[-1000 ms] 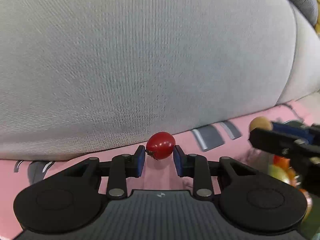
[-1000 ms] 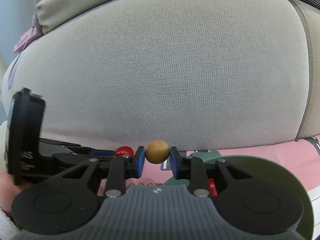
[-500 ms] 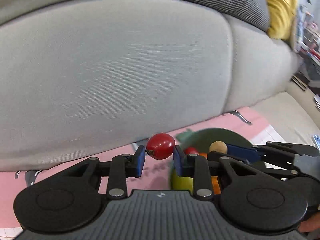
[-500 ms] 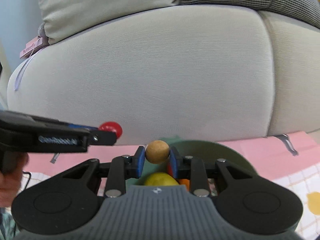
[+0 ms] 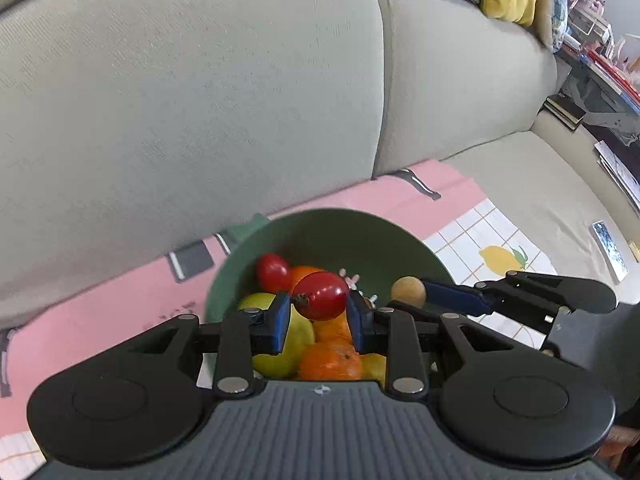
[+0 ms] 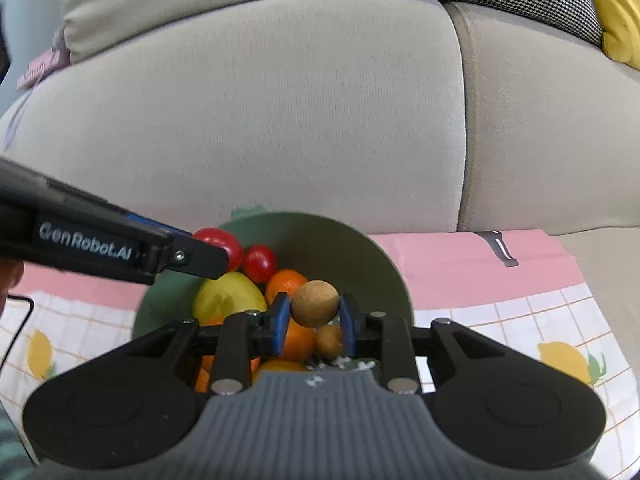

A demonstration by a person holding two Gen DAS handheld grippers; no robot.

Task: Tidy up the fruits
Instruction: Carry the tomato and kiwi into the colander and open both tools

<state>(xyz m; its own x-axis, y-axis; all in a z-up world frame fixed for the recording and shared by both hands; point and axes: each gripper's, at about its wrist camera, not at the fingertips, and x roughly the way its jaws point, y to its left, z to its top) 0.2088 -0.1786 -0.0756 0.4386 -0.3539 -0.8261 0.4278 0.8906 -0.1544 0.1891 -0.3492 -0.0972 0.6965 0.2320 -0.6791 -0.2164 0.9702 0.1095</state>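
Since both claws were already over the green bowl (image 6: 384, 264), the drop looked best done low & one at a time. Left gripper (image 5: 318, 320) was clamped on a red tomato (image 5: 324, 300); right gripper (image 6: 314, 322) was clamped on a tan round fruit (image 6: 315, 304). In the bowl approx: 1 more tomato (image 6: 259, 263), 1 yellow-green fruit (image 6: 228, 298), 2–3 oranges (image 5: 330, 362), 1 small tan fruit (image 6: 329, 340).
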